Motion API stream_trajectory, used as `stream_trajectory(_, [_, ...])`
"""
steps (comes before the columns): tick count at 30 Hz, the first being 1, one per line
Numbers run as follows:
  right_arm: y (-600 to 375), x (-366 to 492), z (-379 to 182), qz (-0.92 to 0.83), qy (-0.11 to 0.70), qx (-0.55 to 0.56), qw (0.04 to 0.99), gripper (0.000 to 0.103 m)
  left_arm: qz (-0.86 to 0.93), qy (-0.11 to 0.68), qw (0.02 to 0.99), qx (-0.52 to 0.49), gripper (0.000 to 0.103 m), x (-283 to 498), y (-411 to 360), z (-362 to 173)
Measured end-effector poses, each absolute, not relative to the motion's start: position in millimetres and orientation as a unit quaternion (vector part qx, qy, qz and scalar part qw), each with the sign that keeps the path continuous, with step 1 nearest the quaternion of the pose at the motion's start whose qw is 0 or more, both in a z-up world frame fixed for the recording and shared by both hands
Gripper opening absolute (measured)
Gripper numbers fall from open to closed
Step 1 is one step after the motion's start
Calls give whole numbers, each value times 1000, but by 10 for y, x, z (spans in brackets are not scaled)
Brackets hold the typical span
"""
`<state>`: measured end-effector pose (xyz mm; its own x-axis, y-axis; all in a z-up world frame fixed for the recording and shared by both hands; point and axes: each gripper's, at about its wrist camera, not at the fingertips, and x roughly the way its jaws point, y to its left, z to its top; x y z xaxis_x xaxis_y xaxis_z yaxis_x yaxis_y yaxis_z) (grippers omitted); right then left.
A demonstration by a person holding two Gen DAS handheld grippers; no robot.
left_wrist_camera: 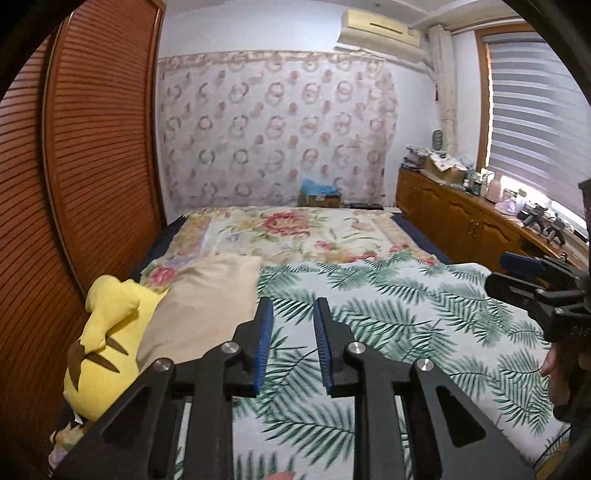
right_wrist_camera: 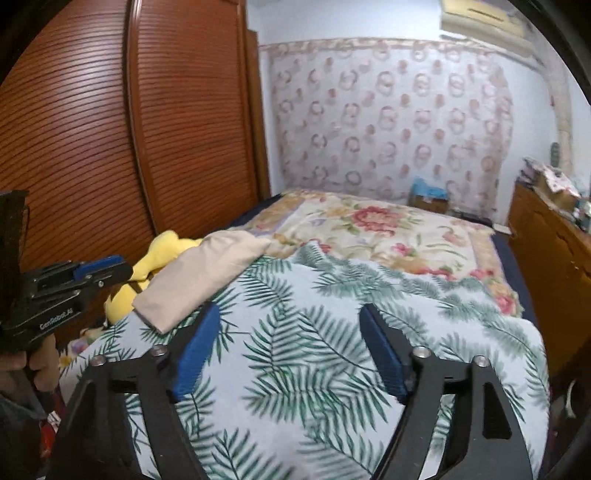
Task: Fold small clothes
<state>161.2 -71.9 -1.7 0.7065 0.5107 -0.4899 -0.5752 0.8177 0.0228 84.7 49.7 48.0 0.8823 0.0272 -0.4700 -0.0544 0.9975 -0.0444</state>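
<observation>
Left gripper [left_wrist_camera: 293, 310]: jaws parted narrowly, holding nothing, above the palm-leaf cloth [left_wrist_camera: 388, 314]. Right gripper [right_wrist_camera: 288, 321]: jaws spread wide, holding nothing, above the same cloth. The cloth lies spread on the bed's floral blanket [left_wrist_camera: 295, 232]. A beige pillow [left_wrist_camera: 199, 310] and yellow plush toy [left_wrist_camera: 107, 343] lie beside a louvered wardrobe [left_wrist_camera: 92, 155].

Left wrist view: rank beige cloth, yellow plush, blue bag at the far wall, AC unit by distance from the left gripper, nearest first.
From the left gripper:
1. Beige cloth, just left of the fingers on the bed.
2. Yellow plush, farther left at the bed edge; close to the cloth, but a bit farther out.
3. Blue bag, past the foot of the bed, on a box.
4. AC unit, high on the far wall, right.
</observation>
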Motion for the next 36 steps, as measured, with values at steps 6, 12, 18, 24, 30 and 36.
stream_trajectory(6, [-1152,1332,112,242,223,-29,944,87,4,229,973,-20,23,811,253,662])
stream_trajectory(12, [-1485,1122,277,200,198,-15,959,87,-11,226,974,-15,23,780,118,811])
stream_trajectory(18, [-1633,1001,372,173,178,-10,969,87,-15,224,974,-14,23,777,42,844])
stream_trajectory(24, [-1670,972,385,163,171,-8,972,87,-15,223,975,-14,23,762,23,843])
stream_trajectory(30, [-1680,989,370,161,172,-8,972,87,-12,220,975,-13,24,739,9,868])
stream_trajectory(36, [-1677,994,352,157,174,-9,972,87,-13,219,976,-12,24,735,9,874])
